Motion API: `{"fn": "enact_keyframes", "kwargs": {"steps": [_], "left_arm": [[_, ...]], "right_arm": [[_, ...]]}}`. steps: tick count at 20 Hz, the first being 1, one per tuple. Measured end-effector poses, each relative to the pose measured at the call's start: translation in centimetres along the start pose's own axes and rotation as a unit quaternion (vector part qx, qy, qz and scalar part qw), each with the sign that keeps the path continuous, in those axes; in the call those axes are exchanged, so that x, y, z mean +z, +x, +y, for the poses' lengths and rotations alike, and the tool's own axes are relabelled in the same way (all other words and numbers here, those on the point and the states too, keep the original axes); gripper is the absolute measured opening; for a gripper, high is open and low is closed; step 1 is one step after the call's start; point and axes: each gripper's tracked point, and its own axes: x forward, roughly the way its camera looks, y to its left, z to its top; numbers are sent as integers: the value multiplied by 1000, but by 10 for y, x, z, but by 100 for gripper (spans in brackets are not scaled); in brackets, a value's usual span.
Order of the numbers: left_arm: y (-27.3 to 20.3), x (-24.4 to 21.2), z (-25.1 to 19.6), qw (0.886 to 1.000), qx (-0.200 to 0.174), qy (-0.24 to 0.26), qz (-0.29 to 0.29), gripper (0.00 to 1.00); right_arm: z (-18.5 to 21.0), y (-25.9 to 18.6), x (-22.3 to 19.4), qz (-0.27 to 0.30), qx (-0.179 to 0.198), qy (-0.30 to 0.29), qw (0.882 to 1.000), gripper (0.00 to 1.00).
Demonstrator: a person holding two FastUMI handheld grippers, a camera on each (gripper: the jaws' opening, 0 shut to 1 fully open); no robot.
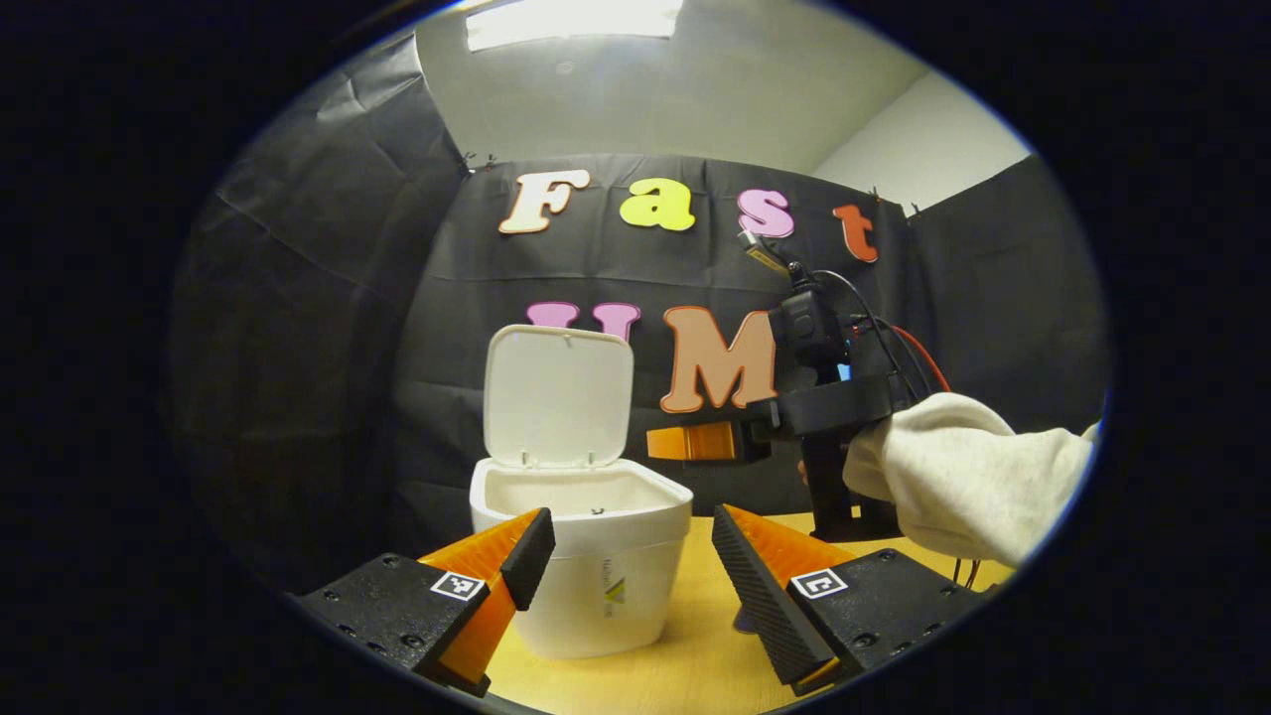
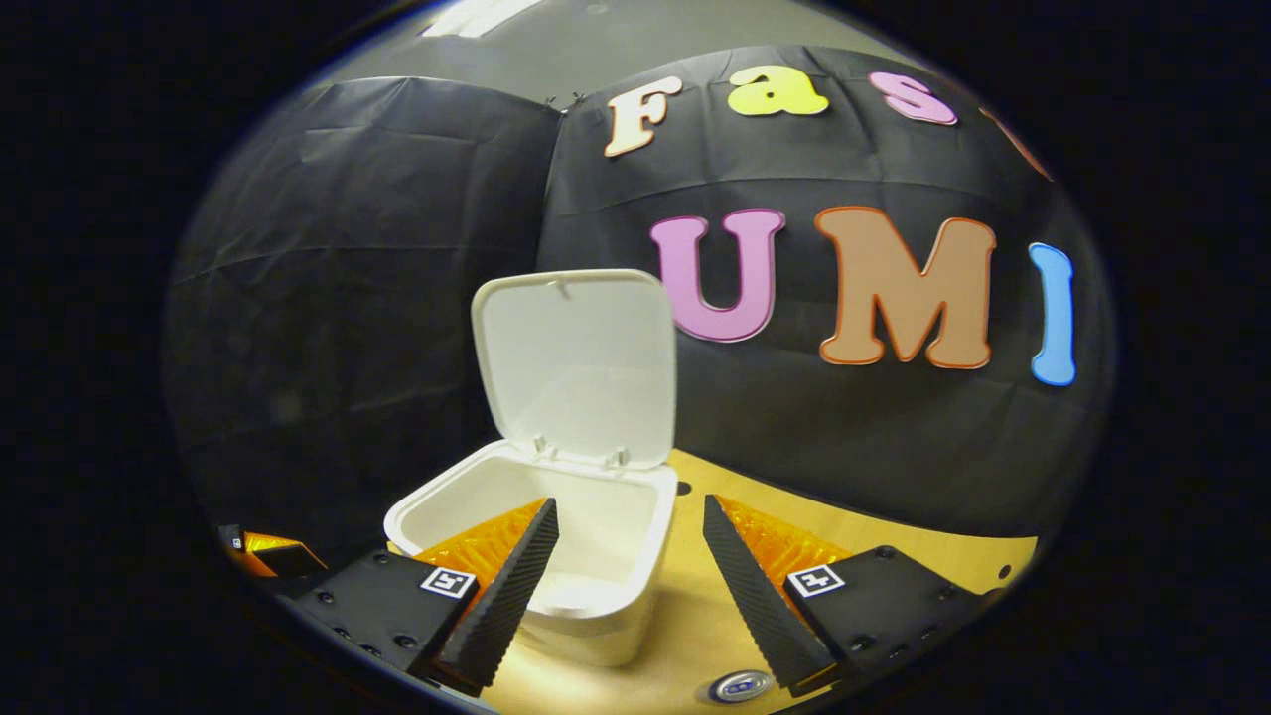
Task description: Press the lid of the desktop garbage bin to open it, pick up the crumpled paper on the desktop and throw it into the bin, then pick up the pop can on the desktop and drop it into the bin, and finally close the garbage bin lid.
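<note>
A white desktop garbage bin point(image 1: 581, 556) stands on a pale wooden desk point(image 1: 695, 645), its lid point(image 1: 558, 395) swung up on the rear hinge and standing nearly upright against the black cloth wall behind. In the left gripper view, the left tongs point(image 1: 628, 556) sit low in front of the bin with the two fingers spread wide and nothing between them; one finger overlaps the bin's front wall, the other lies just to the right of the bin over bare desk. Further off in that view, to the right of the bin and higher than its rim, the right tongs point(image 1: 655, 442) point toward the bin, held by a hand hidden inside a light sleeve point(image 1: 968, 477). In the right gripper view, the right tongs point(image 2: 631, 566) are likewise spread wide and hold nothing, looking down into the open bin point(image 2: 596, 556), whose inside looks plain white from this angle; the raised lid point(image 2: 578, 367) stands behind the opening. The pop can point(image 2: 742, 685) shows its metal top on the desk point(image 2: 685, 626) just to the right of the bin, below the tongs. The crumpled paper cannot be made out.
</note>
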Motion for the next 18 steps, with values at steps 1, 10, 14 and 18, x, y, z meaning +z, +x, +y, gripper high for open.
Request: {"fn": "enact_keyframes", "kwargs": {"steps": [1, 10, 14, 18], "left_arm": [[5, -3, -13, 1000, -17, -2, 1, 95], [65, -97, -113, 989, -133, -36, 52, 96], [96, -159, -134, 986, -140, -22, 90, 96], [121, -215, -151, 981, -141, -2, 129, 96]], "right_arm": [[-15, -10, 2, -6, -17, 5, 1000, 100], [-138, -139, -16, -33, -180, 42, 982, 98], [-170, -203, -27, -42, -245, 54, 967, 98], [-191, -263, -28, -57, -307, 61, 948, 97]]}}
